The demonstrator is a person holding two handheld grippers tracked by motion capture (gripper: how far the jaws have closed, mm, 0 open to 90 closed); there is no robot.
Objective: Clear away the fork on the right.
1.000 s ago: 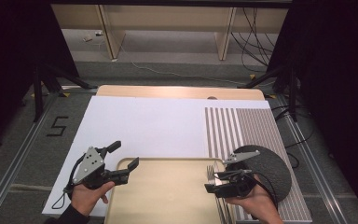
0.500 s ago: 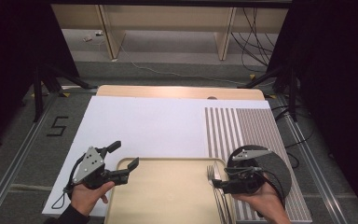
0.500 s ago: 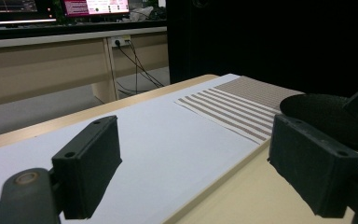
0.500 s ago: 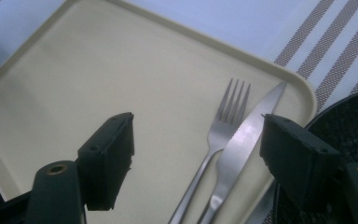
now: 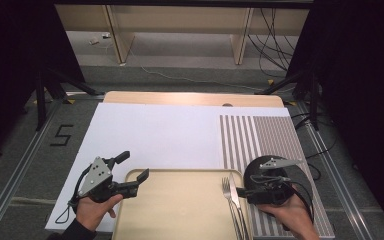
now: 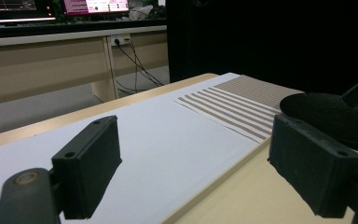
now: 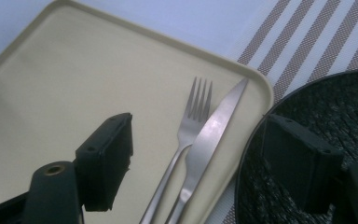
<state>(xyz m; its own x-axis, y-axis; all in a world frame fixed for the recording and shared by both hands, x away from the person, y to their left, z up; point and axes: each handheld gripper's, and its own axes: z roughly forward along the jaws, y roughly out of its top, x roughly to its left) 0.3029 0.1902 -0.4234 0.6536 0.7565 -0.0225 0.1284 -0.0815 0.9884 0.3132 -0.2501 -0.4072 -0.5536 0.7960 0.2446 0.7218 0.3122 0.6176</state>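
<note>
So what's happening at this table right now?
A person works with a hand-held gripper in each hand over a beige tray. A fork and knife lie side by side at the tray's right edge, next to a black plate on a striped mat. The right gripper hovers open over the cutlery, holding nothing, its jaws having just opened. The left gripper sits open at the tray's left corner.

A beige tray (image 5: 180, 210) lay at the near edge of the table, on a white sheet (image 5: 155, 135). A fork (image 5: 227, 192) and knife (image 5: 235, 195) lay side by side along the tray's right edge. The left gripper (image 5: 132, 170) straddled the tray's far-left corner, jaws apart. The right gripper (image 5: 247, 194) hovered over a black plate (image 5: 300, 175) on the striped mat (image 5: 260, 135), jaws just opened, nothing between them.
</note>
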